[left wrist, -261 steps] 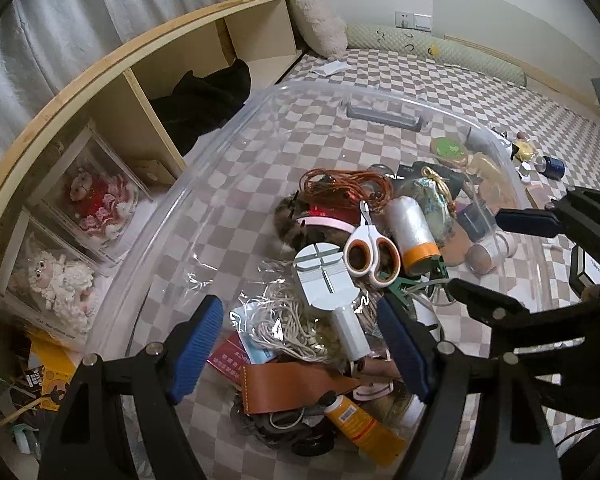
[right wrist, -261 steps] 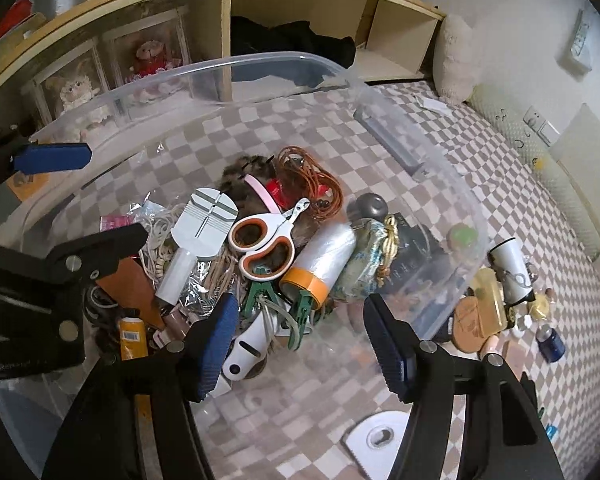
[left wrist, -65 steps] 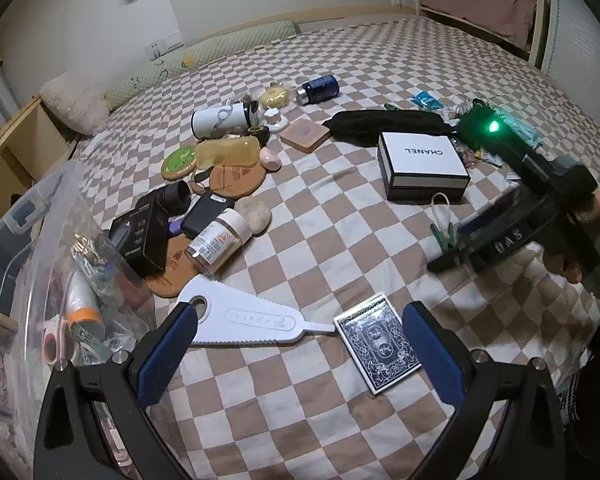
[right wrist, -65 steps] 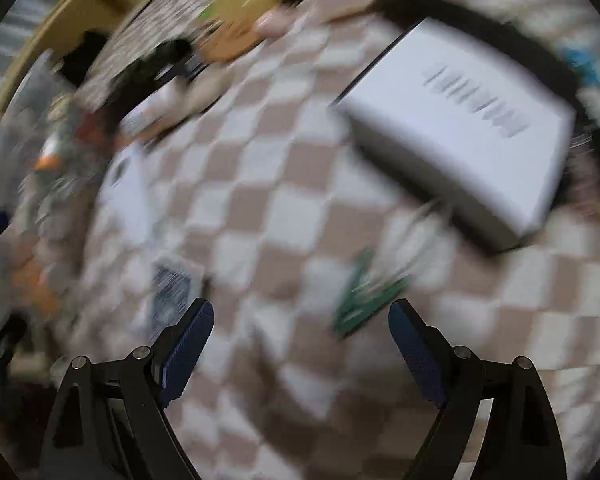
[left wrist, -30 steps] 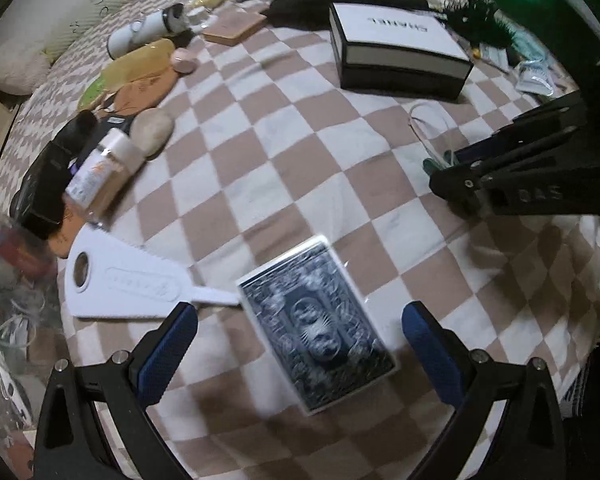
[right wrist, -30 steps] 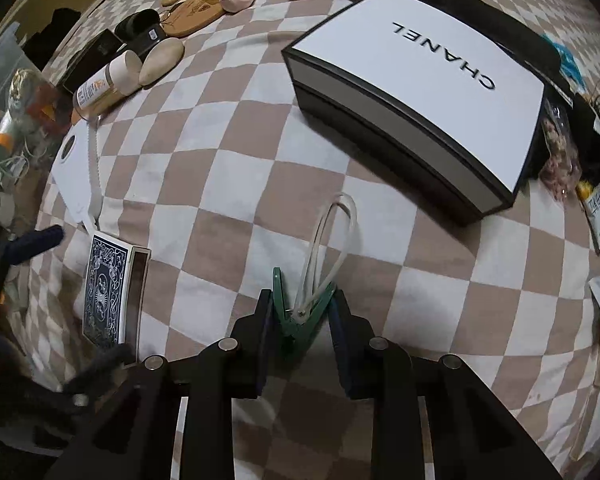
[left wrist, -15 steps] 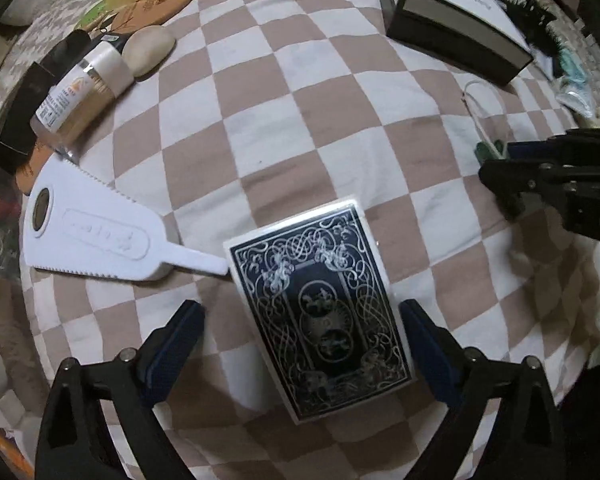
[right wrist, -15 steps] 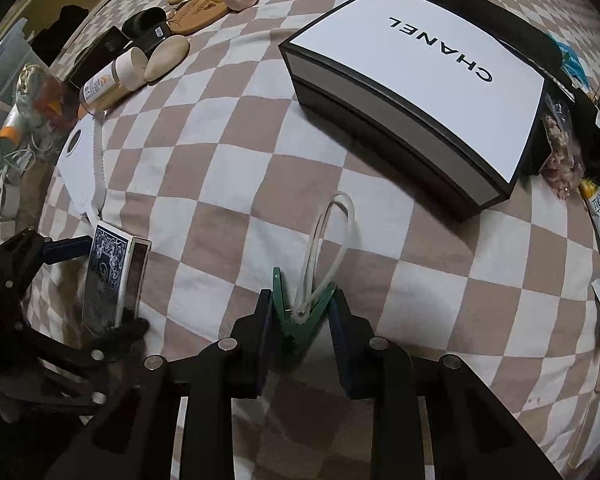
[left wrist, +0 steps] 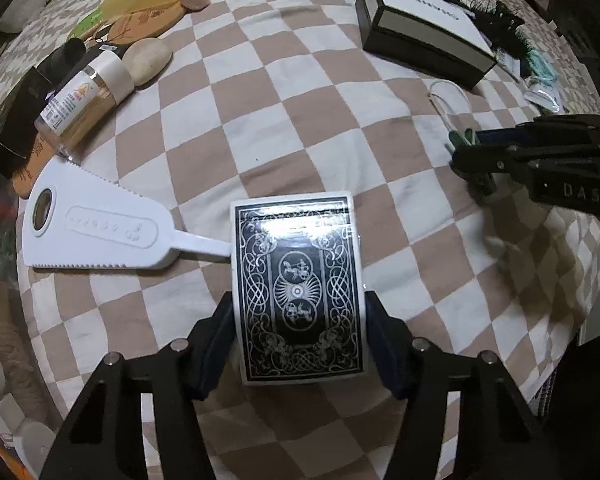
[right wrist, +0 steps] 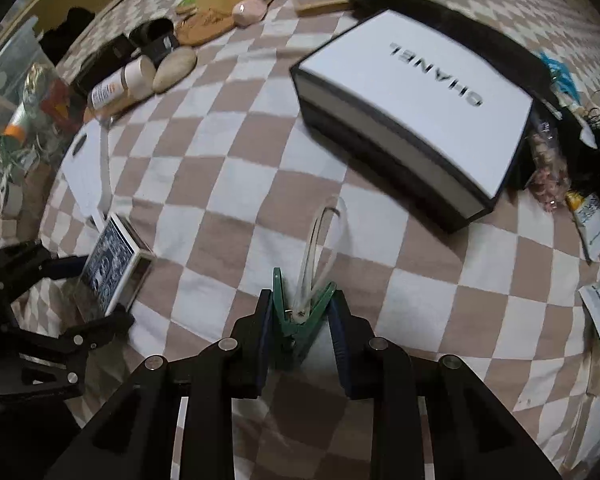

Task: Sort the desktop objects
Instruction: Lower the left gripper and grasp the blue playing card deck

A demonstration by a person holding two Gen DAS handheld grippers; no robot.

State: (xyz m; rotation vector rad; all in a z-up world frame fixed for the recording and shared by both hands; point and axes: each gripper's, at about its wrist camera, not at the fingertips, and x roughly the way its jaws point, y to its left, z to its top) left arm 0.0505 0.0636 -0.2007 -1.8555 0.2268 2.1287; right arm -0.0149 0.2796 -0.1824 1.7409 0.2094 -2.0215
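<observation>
Since half a second ago, the left gripper (left wrist: 299, 338) has closed its fingers on the card deck (left wrist: 298, 292), which before lay between wide open fingers. The deck sits on the checkered cloth (left wrist: 300, 120), well apart from the Chanel box (right wrist: 412, 108), its corner touching the white scraper (left wrist: 100, 232). The right gripper (right wrist: 300, 320) is clamped on the green clip (right wrist: 300, 312), nearer to that box. I judge sorting is only partly done: both items are gripped but not yet stored, and many objects around the box wait.
</observation>
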